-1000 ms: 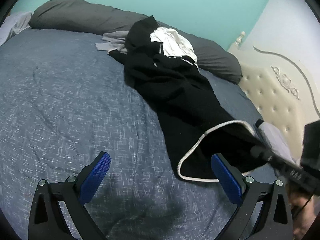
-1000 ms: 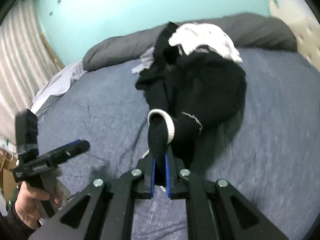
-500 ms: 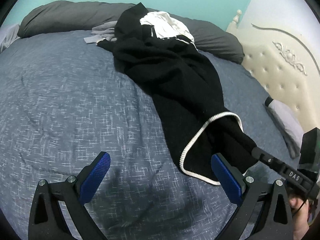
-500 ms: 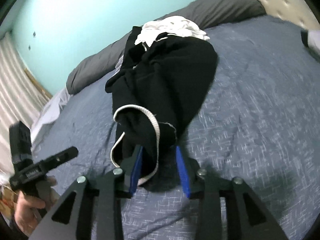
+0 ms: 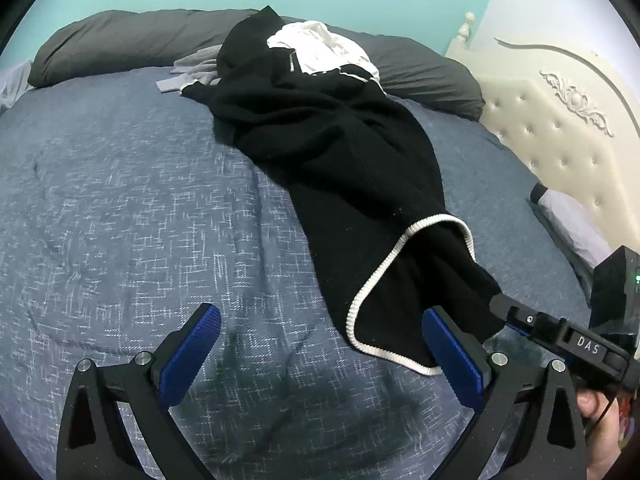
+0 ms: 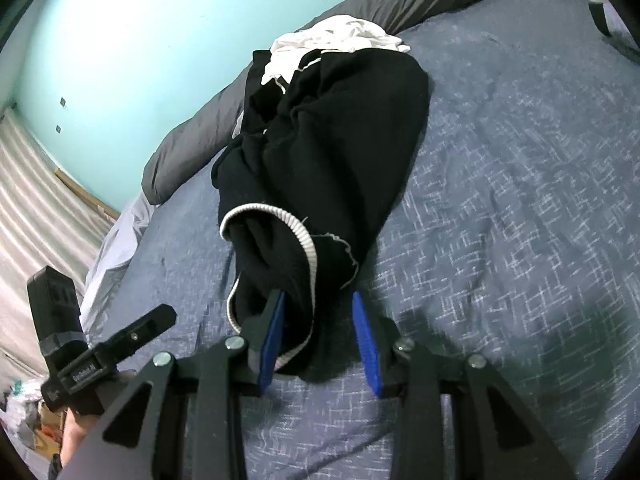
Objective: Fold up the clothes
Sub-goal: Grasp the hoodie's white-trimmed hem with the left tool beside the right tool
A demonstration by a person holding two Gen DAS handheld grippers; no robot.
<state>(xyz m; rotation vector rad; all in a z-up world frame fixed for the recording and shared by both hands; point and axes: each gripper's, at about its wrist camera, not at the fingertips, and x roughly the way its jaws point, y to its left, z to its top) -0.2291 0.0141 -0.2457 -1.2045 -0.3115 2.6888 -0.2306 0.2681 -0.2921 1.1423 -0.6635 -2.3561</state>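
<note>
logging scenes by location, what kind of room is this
Most likely a bedroom: a bed with a blue-grey bedspread, a tufted cream headboard, a long grey pillow, and a black garment lying across it.

Ahead of my left claw [image 5: 320, 354] the blue bedspread [image 5: 120, 208] lies bare, open room to sweep toward the grey pillow [image 5: 132, 46]. To my right the black garment [image 5: 352, 168] runs lengthwise, blocking that side; its hem sits between my right claw's [image 6: 320, 340] parted fingers. Beyond it the cream headboard [image 5: 560, 136] walls off the bed.
</note>
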